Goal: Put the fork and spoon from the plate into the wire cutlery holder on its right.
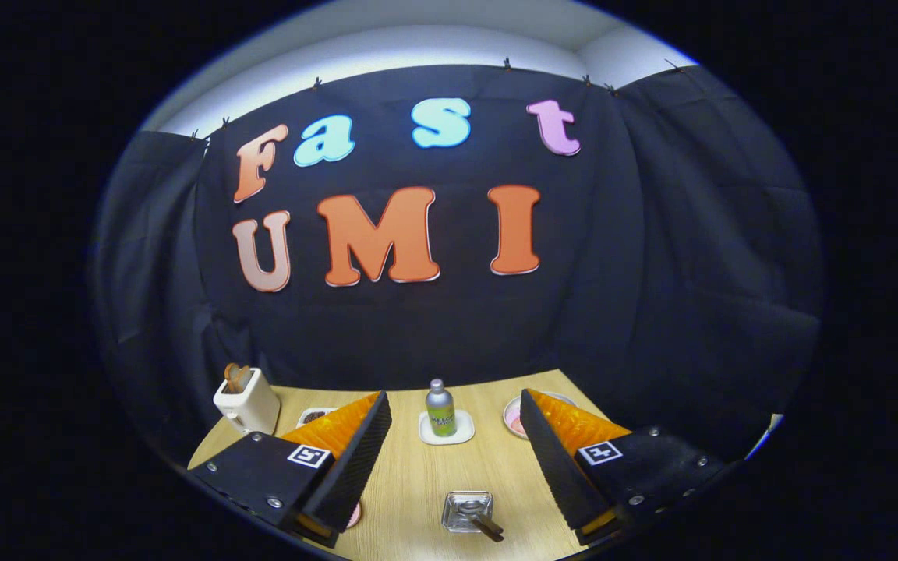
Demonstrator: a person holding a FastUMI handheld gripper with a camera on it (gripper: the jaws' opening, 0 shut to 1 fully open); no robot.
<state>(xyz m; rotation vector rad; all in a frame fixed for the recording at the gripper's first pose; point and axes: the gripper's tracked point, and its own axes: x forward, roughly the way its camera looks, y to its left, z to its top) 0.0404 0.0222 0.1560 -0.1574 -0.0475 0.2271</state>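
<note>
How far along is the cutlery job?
Nothing looks done. The gripper is open with nothing between its fingers, held above the table. A small metal tray with a utensil lies between the fingers, near the table's front edge. I can't make out the holder, so both transfers seem left.

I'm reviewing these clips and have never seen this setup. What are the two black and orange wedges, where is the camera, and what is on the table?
The wedges are the two fingers of a hand-held gripper; the camera rides on it, looking forward along them. The jaws stand wide open, holding nothing. Between the fingers on the wooden table sit a small metal tray and, beyond it, a bottle on a white coaster. A white toaster stands far left; a pink plate shows behind the right finger.
</note>
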